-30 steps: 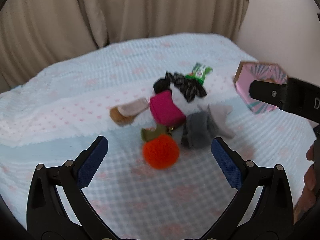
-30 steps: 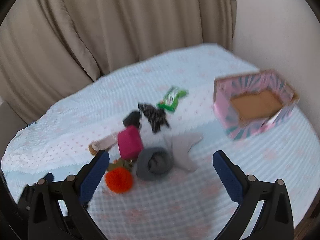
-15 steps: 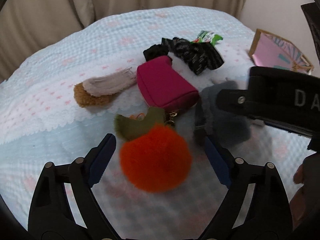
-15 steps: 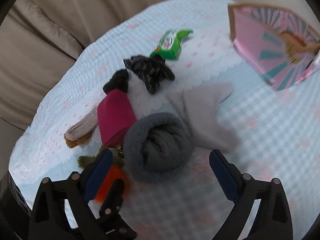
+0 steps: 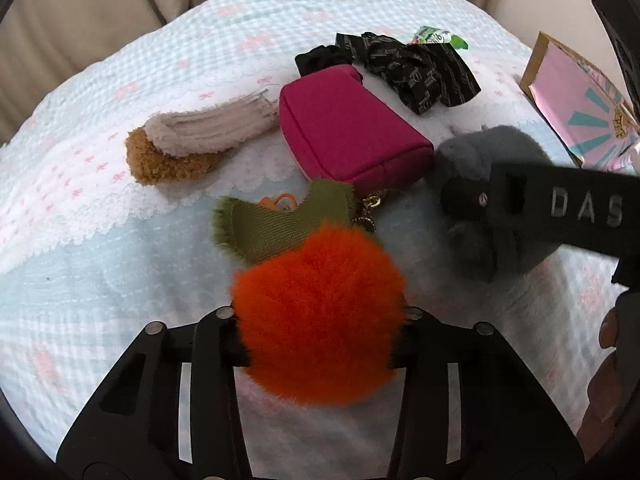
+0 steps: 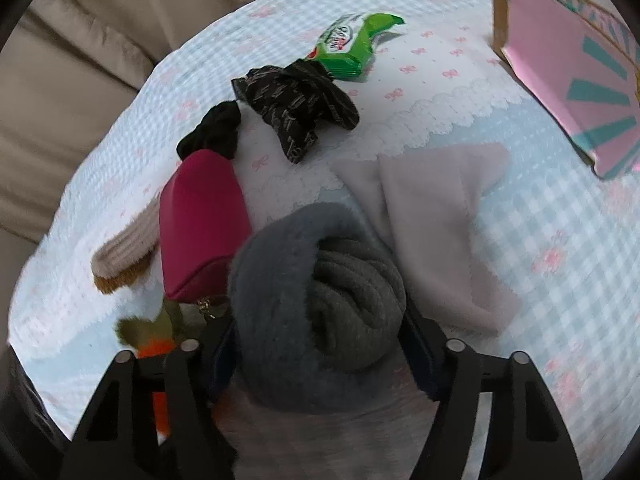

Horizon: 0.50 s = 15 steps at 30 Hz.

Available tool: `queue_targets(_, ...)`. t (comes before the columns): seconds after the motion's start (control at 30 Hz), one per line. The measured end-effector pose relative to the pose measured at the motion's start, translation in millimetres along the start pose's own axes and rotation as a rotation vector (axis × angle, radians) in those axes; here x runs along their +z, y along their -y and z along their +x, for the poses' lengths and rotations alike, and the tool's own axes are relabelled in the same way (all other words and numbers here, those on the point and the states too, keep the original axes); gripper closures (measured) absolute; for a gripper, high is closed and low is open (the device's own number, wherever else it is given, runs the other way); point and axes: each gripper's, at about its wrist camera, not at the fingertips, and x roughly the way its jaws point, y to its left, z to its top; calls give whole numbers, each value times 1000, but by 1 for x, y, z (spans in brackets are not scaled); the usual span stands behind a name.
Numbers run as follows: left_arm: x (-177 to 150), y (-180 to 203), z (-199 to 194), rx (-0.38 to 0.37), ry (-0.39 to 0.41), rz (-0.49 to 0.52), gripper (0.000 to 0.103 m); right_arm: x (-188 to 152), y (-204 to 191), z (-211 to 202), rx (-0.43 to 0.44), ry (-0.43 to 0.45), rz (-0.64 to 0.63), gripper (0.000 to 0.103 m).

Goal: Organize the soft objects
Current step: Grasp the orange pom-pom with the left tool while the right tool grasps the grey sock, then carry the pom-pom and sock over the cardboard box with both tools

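My left gripper [image 5: 320, 336] is shut on a fluffy orange pom-pom [image 5: 320, 312] with a green fabric leaf [image 5: 280, 224], low on the bed. My right gripper [image 6: 320, 344] is shut on a rolled grey fleece bundle [image 6: 316, 300], which also shows in the left wrist view [image 5: 492, 152]. A magenta pouch [image 5: 348, 132], a beige and brown plush piece [image 5: 192, 140], a black patterned cloth [image 5: 420, 68], a black scrunchie [image 6: 216, 128] and a pale grey cloth [image 6: 440, 224] lie around them.
A pink box with teal rays [image 6: 568, 80] stands at the right on the checked blue bedspread [image 6: 560, 280]. A green snack packet [image 6: 352, 46] lies at the back. Beige curtains [image 6: 80, 40] hang behind the bed.
Both grippers have moved down and forward. The left has shut on the orange pom-pom and the right has shut on the grey bundle; both were open before.
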Motion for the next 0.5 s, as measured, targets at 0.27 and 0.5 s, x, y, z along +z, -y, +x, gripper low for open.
queue_targets(0.27, 3, -5, -17, 5, 9, -20, 67, -1, 0, -8, 0, 20, -7, 55)
queue_targets(0.5, 19, -7, -65, 11, 37, -55, 67, 5, -10, -54, 11, 63, -28, 55)
